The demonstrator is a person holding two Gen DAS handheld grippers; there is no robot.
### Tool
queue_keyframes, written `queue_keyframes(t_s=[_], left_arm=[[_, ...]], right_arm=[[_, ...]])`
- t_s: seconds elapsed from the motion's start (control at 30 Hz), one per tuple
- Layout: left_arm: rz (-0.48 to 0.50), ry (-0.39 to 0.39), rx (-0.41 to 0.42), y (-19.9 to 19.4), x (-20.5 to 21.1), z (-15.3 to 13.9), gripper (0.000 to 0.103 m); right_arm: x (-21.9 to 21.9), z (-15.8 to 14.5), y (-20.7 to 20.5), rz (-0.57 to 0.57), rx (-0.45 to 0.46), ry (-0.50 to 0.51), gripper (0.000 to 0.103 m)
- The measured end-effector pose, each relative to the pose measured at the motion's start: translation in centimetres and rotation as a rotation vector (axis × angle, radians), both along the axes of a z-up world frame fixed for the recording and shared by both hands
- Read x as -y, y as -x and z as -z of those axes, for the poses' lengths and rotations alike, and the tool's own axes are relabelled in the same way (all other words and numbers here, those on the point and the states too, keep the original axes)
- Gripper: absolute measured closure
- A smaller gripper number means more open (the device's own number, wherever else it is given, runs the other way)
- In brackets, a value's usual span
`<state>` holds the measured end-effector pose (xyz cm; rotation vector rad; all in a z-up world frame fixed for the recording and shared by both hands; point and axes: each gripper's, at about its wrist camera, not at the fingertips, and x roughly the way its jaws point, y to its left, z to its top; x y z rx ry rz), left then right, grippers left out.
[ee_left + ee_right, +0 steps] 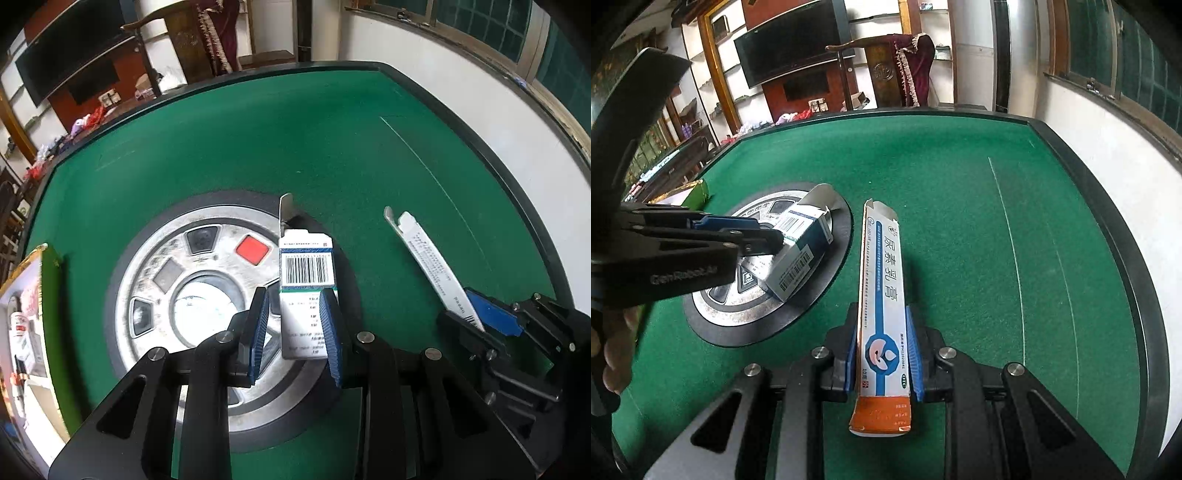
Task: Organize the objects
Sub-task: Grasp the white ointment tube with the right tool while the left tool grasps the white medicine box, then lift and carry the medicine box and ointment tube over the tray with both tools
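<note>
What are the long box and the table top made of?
Long box: looks like thin printed cardboard, slightly glossy; its open end shows folded flaps and a torn edge. Table top: seems to be green felt, matte and fuzzy, inside a smooth dark rim.

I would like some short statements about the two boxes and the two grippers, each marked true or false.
1. The left gripper holds a small box with a barcode. True.
2. The long box in the right gripper has a green end. False: the end nearest the camera is orange.
3. The small box is over the round silver panel in the table's middle. True.
4. The table's felt is red. False: it is green.
5. The long box's far end flap is open. True.
</note>
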<state>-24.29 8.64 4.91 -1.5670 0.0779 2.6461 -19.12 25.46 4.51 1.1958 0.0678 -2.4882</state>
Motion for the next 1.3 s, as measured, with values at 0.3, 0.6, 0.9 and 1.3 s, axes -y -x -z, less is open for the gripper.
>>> queue_keyframes(t_s=[0.3, 0.6, 0.9, 1.3], left_arm=[[0.007, 0.059, 0.026, 0.8, -0.9, 2.7, 0.061], [-0.066, 0.013, -0.082, -2.1, 2.1, 2.6, 0.070], [-0.060, 0.071, -0.240, -9.1, 5.5, 0.4, 0.069], [-0.068, 0.088, -0.399, -14.3, 9.3, -2.0, 0.069]], right_arm=[[0.2, 0.3, 0.2, 0.011, 0.013, 0.001, 0.080], [0.9, 0.4, -0.3, -0.013, -0.002, -0.011, 0.080], [2.7, 0.1, -1.9, -0.057, -0.039, -0.004, 0.080], [6.8, -0.6, -5.4, -0.111, -0.078, 0.033, 0.080]])
